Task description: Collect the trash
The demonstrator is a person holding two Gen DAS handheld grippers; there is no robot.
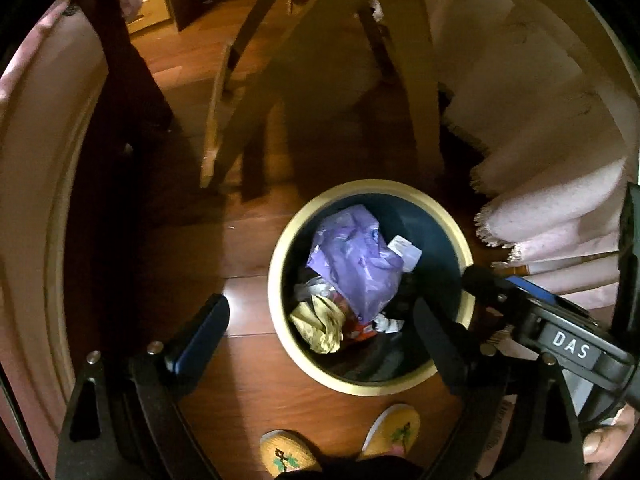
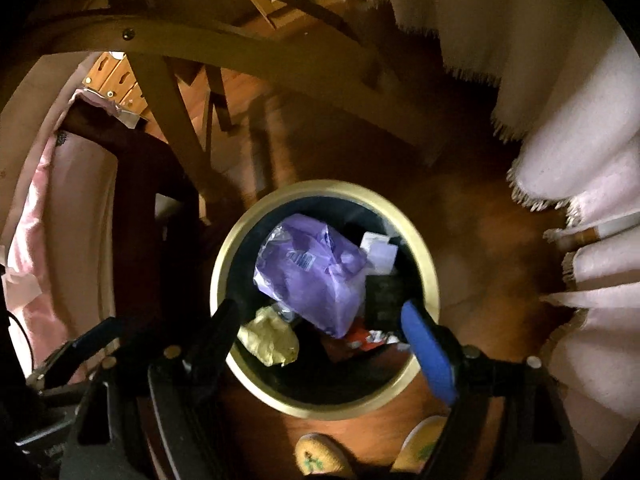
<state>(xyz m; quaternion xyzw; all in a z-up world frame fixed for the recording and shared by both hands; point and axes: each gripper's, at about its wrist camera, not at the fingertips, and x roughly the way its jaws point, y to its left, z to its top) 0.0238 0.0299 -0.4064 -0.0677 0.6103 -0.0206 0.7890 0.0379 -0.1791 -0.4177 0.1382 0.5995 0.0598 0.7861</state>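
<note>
Wooden flooring (image 1: pixel 248 272) fills the middle of both views, with a chair (image 1: pixel 320 60) frame at the top and fringed pink cloth (image 1: pixel 540 220) at the right edge. Just right of centre in the left wrist view a round bin (image 1: pixel 280 240) is seen from above, with a pale rim and dark inside. Within it lie a crumpled purple bag (image 1: pixel 352 260), a yellow wrapper (image 1: pixel 316 324), a white scrap (image 1: pixel 406 252) and some red and silver bits. Two slippers (image 1: pixel 288 456) show at the bottom of the frame.

The left gripper (image 1: pixel 324 328) is held wide, nothing between its fingers; one finger lies over the floor, the other over the bin's lower right rim. The right gripper (image 2: pixel 324 328) is likewise spread wide and empty above the bin, and enters the left view from the lower right.

A drop into the bin is judged to be done, since both grippers are empty and trash is inside. Next, both grippers would need to be lifted clear and further trash sought.
</note>
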